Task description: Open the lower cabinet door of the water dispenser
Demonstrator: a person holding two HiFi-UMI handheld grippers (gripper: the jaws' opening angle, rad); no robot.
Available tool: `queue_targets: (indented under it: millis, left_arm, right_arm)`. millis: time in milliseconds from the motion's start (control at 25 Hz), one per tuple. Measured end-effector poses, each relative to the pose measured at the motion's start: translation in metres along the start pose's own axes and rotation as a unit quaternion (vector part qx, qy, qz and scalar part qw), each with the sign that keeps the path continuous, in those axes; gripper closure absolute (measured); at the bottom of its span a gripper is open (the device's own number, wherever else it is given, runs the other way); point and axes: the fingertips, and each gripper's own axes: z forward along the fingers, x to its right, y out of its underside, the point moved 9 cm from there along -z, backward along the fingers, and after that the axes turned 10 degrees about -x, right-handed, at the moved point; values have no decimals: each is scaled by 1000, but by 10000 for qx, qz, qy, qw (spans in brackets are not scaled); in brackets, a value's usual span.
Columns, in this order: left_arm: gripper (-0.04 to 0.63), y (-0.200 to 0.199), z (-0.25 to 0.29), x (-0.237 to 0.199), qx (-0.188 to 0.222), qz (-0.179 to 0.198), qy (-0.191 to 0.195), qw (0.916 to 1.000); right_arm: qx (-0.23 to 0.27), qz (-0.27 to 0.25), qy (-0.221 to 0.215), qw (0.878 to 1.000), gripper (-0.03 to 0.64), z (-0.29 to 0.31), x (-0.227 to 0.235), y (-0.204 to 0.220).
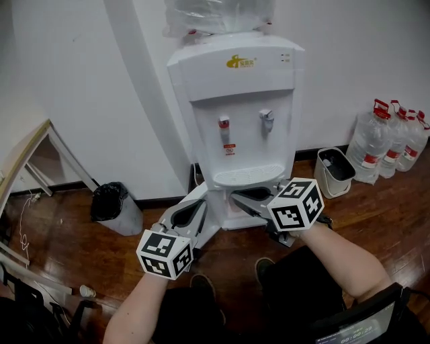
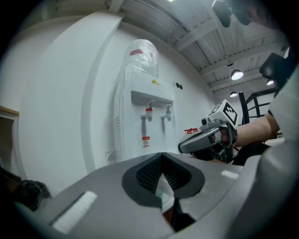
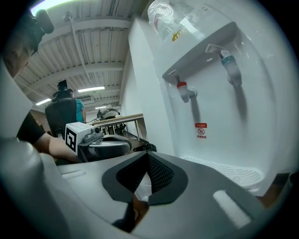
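The left gripper (image 1: 200,205) fingers are held narrowly apart, empty, the right gripper (image 1: 236,197) fingers pressed together on nothing — the water dispenser (image 1: 235,101) is seen just beyond both fingertips, its lower cabinet door mostly hidden behind them.

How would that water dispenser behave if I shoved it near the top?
The water dispenser is tall and narrow with a bottle on top, so probably top-heavy and apt to tip. On the smooth wooden floor its base might slide.
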Motion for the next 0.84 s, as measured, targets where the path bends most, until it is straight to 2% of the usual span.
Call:
queue_targets:
  millis: [320,440,640,840]
  left_arm:
    - [471,1,-3,-12,120,-292,-183,9993]
    - [471,0,-3,-9,117,-224,-156,9996]
    - [471,-4,-10,-12,221,-179,-339,9990]
    - [471,-1,-7,-6,137,-137,-190,9996]
  right_arm:
    - [41,33,36,10000,615,1,3,1]
    - [38,30,46,10000,615,0,3,3]
    - [91,85,86,9999,615,-3,4,4]
    - [78,58,125,9999,615,-8,4,5]
